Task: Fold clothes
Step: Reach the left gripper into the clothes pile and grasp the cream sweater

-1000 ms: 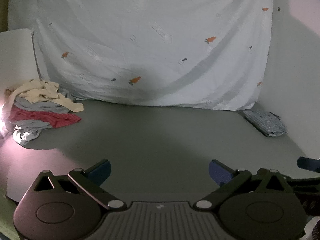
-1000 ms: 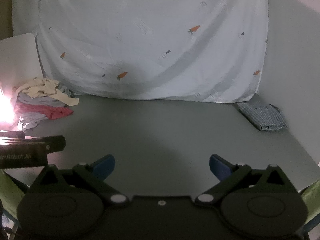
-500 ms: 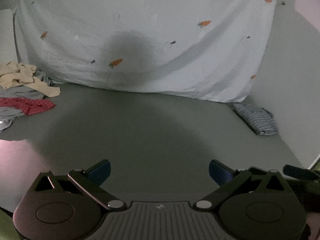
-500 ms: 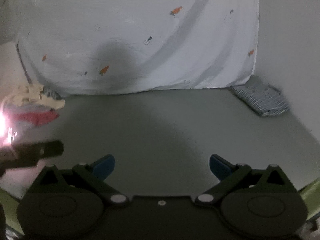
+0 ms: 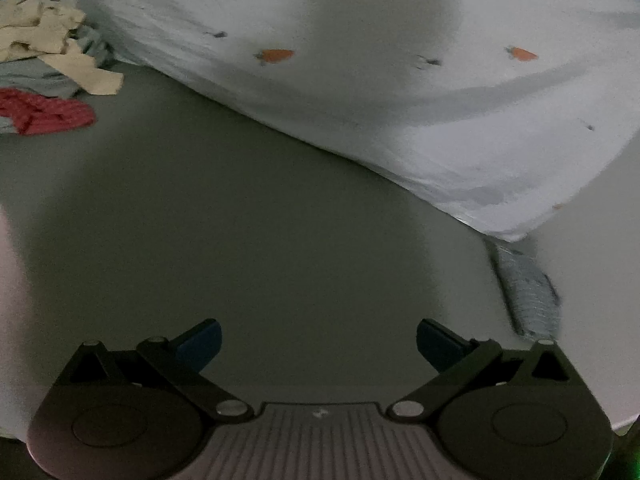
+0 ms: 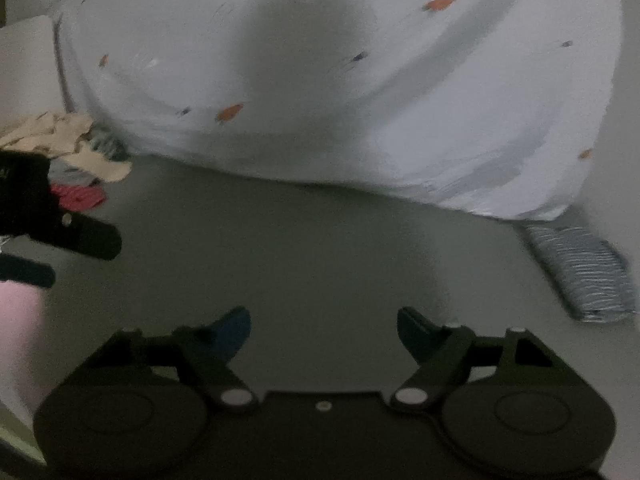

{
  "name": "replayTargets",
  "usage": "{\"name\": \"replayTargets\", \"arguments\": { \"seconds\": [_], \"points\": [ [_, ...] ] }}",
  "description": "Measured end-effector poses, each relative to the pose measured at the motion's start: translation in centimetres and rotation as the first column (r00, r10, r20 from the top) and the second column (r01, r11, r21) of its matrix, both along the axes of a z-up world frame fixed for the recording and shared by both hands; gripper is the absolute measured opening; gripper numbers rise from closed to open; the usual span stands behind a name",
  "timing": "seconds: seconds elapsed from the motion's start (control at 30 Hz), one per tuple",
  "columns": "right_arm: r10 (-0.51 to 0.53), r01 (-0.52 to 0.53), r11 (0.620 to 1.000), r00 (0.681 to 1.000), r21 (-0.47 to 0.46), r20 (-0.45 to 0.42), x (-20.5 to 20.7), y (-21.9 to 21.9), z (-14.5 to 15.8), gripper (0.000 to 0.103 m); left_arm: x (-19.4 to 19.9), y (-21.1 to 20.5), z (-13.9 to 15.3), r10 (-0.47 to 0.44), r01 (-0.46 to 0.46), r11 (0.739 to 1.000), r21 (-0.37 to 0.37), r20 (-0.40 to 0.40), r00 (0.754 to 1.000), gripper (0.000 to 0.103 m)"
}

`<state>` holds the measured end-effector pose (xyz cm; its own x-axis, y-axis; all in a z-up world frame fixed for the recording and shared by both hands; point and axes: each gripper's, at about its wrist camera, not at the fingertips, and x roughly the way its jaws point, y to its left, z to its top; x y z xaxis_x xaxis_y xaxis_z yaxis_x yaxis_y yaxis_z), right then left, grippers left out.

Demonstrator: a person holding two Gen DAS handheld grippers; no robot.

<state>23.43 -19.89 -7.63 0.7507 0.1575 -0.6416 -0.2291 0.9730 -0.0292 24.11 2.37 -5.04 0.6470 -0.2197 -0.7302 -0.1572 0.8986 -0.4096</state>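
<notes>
Both pairs of tongs hang over the flat grey-green bench (image 5: 280, 200), angled down at it. The left tongs (image 5: 319, 340) stand released, blue-tipped fingers (image 5: 200, 340) spread wide, nothing between them but bare bench. The right tongs (image 6: 324, 334) are closing right now, blue pads apart and empty, no cloth in the gap.

The clothes sit in two spots. At the far left of the bench lies a loose heap of unfolded garments (image 5: 44, 80): a crumpled cream piece (image 5: 52, 44) on top, grey fabric under it, and a red patterned piece (image 5: 44, 114) spilling toward the near side. The right wrist view shows the same heap (image 6: 76, 160), partly hidden behind the black body of the left tongs (image 6: 60, 220) cutting in from the left edge. Over at the far right edge lies a folded grey-and-white striped garment (image 6: 580, 272), flat and well apart from the heap; in the left wrist view it (image 5: 524, 292) is smeared by blur.

Behind the bench hangs a pale sheet printed with small orange carrots (image 5: 360, 80), its lower edge meeting the bench top, a broad dark shadow across its middle. Both views are soft with motion blur.
</notes>
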Motion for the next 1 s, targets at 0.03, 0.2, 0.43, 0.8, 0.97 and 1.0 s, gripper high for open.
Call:
{"name": "replayTargets", "arguments": {
  "seconds": [0.03,0.2,0.43,0.8,0.97,1.0],
  "points": [
    [0.023,-0.023,1.000,1.000,0.005,-0.015,0.6,0.7,-0.2,0.072,0.5,1.1,-0.1,0.016,-0.016,1.000,0.024,0.001,1.000,0.101],
    [0.097,-0.098,0.995,0.994,-0.027,-0.056,4.5,7.6,-1.0,0.047,3.9,8.0,-0.4,0.102,-0.110,0.975,0.193,0.050,0.994,0.090],
    [0.079,-0.084,0.992,0.995,-0.095,-0.055,11.0,18.1,-1.9,0.025,14.3,21.5,-2.8,0.158,-0.231,0.808,0.542,0.178,0.971,0.088],
    [0.053,-0.092,0.976,0.980,-0.196,-0.194,19.4,27.3,-5.3,0.026,33.4,35.2,-12.1,0.216,-0.284,0.454,0.844,0.205,0.955,0.092],
    [0.060,-0.106,0.972,0.974,-0.209,-0.217,21.8,29.0,-6.5,0.026,36.1,38.4,-15.1,0.338,-0.344,0.331,0.879,0.230,0.913,0.071],
    [0.062,-0.108,0.972,0.975,-0.209,-0.215,22.0,29.2,-6.6,0.026,36.0,39.0,-15.0,0.367,-0.378,0.324,0.867,0.254,0.895,0.054]
  ]
}}
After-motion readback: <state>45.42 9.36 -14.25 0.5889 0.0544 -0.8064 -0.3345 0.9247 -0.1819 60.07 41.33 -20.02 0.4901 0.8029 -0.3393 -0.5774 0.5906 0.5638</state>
